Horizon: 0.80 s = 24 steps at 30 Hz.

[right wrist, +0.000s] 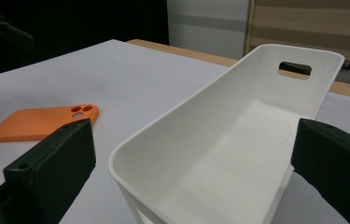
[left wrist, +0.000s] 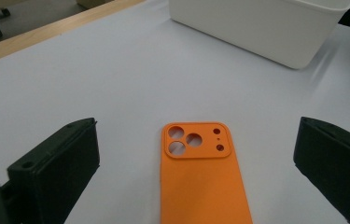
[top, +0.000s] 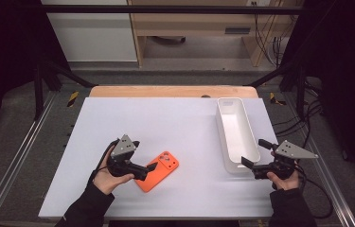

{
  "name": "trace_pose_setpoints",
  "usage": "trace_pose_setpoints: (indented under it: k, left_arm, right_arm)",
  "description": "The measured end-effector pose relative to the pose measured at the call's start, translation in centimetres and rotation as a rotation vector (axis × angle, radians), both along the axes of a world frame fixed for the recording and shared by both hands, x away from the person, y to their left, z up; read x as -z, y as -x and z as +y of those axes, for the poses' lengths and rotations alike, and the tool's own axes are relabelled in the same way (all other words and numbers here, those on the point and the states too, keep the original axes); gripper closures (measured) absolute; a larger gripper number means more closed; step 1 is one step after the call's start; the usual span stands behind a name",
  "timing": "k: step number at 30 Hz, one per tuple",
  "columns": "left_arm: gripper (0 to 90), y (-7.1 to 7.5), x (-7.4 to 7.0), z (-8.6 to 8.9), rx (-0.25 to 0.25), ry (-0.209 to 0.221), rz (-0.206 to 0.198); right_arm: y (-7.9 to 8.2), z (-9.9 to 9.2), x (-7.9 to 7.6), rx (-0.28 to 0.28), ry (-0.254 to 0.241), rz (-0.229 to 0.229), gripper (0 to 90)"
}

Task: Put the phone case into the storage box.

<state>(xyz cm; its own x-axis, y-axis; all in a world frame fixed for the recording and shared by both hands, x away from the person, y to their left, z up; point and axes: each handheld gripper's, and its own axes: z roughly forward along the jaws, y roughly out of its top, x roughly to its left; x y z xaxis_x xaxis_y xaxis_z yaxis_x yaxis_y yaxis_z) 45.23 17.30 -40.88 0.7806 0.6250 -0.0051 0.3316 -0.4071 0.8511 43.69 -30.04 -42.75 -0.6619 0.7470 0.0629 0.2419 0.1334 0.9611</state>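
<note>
Orange phone case (left wrist: 204, 179): light, flexible, lies flat; pinch across long edges. Left gripper (left wrist: 196, 163) jaws apart, straddling it.

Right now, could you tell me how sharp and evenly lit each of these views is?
High view: even light on the white table, dark surroundings. Left gripper view: orange phone case sharp, black fingers slightly soft. Right gripper view: white bin fairly clear, its near rim softer.
</note>
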Motion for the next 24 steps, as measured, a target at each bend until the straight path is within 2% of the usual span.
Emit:
trace_pose_setpoints:
  k: [5, 15, 24]
  left_arm:
    - [0.0, -0.4, 0.3, -0.7, 0.006, -0.022, 0.024]
    - [0.0, -0.9, 0.5, -2.4, 0.027, -0.055, 0.047]
    - [0.0, -1.1, 1.5, -3.2, 0.039, -0.083, 0.080]
  right_arm:
    - [0.0, 0.0, 0.0, 0.001, 0.001, 0.001, 0.4]
    - [0.0, 0.0, 0.0, 0.002, -0.002, 0.002, 0.4]
    - [0.0, 0.0, 0.0, 0.001, 0.001, 0.001, 0.4]
